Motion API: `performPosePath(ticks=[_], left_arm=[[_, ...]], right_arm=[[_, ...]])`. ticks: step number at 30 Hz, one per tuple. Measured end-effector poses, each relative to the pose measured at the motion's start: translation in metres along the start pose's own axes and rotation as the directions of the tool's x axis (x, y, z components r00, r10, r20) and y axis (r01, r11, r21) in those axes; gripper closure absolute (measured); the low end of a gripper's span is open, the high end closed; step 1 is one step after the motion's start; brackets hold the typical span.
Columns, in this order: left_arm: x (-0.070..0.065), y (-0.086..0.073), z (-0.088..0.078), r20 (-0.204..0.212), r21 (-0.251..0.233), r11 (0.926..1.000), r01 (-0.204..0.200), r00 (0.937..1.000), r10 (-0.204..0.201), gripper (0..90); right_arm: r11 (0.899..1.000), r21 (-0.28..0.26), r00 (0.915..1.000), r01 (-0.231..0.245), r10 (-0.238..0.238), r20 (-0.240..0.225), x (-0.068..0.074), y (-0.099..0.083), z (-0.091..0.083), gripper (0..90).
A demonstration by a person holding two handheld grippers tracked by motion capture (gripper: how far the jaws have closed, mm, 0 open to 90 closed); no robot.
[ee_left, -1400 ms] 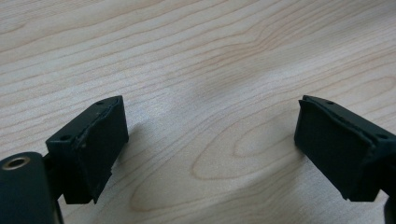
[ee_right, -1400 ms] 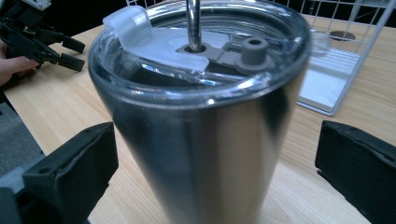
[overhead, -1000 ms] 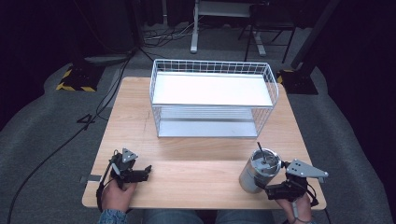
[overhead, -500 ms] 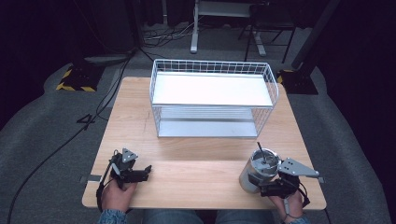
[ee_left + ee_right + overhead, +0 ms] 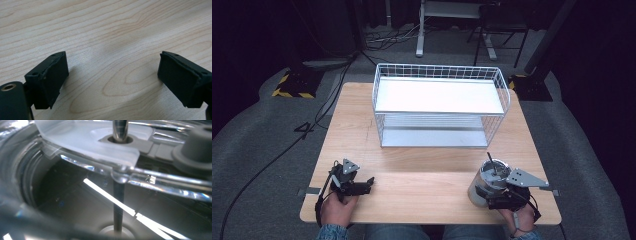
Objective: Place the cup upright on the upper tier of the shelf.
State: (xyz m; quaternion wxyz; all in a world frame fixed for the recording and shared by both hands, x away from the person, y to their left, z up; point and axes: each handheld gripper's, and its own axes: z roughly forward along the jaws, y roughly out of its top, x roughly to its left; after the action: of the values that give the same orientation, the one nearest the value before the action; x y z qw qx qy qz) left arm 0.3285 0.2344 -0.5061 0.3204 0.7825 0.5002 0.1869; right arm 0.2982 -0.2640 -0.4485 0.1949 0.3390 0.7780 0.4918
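Closing in on a steel tumbler (image 5: 488, 184), the right gripper (image 5: 501, 196) sits at the near right corner of the wooden table (image 5: 422, 165), pressed up against the cup's near right side; since a second ago it has slid left towards the cup, and its jaws have just been closing with the tumbler's wall at them. Whether the pads already press on the metal cannot be told, since the high view hides them behind the grey plate. In the right gripper view the clear lid (image 5: 95, 142) and a metal straw (image 5: 119, 130) running down into the dark inside loom very close, so a grasp looks about to form, probably the first step towards lifting the cup. The left gripper (image 5: 362, 186) rests at the near left, as before, jaws spread wide over bare wood with nothing between them. Further off, a white wire basket (image 5: 439, 107) stands at the far middle of the table, well apart from the tumbler
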Motion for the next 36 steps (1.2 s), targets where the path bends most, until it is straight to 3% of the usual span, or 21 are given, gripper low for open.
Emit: performPosePath(ticks=[14, 36], left_arm=[[0.000, 0.000, 0.000, 0.000, 0.000, 1.0000, 0.000, 1.0000, 0.000, 10.2], [0.000, 0.000, 0.000, 0.001, 0.000, 1.0000, 0.000, 1.0000, 0.000, 10.2]], right_arm=[[1.000, 0.026, 0.9998, -0.002, 0.002, -0.020, 0.002, 0.013, 0.002, 3.3], [1.000, 0.012, 0.9991, 0.009, -0.008, -0.041, -0.003, 0.066, -0.008, 3.4]])
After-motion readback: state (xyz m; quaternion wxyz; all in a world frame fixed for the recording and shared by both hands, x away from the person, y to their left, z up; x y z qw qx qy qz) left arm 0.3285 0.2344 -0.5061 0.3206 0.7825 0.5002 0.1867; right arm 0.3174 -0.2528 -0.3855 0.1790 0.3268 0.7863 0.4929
